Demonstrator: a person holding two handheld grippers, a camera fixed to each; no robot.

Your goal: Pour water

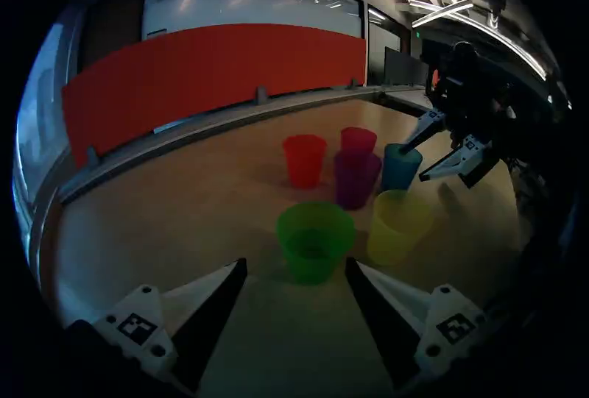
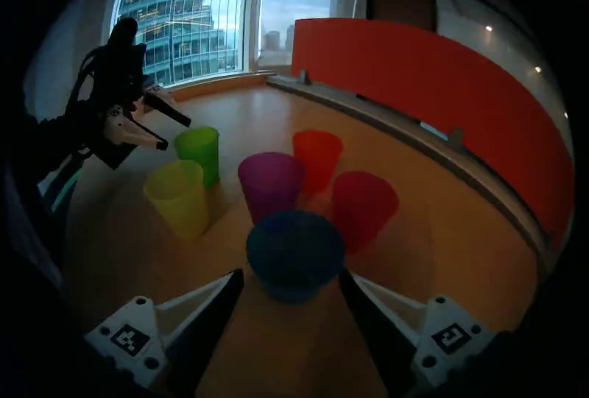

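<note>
Fingers (image 1: 213,302) spread wide, the left gripper (image 1: 294,262) frames a translucent green cup (image 1: 315,240), nearest of six plastic cups standing upright in a cluster on a wooden table (image 1: 184,199); neither finger presses it. A yellow cup (image 1: 397,225) stands just beside it, then a purple cup (image 1: 356,177), a red cup (image 1: 305,160) and a magenta cup (image 1: 358,138). Across the cluster, the right gripper (image 2: 289,273), likewise released, brackets a blue cup (image 2: 294,254). A red partition (image 1: 206,74) lines the table's far edge.
</note>
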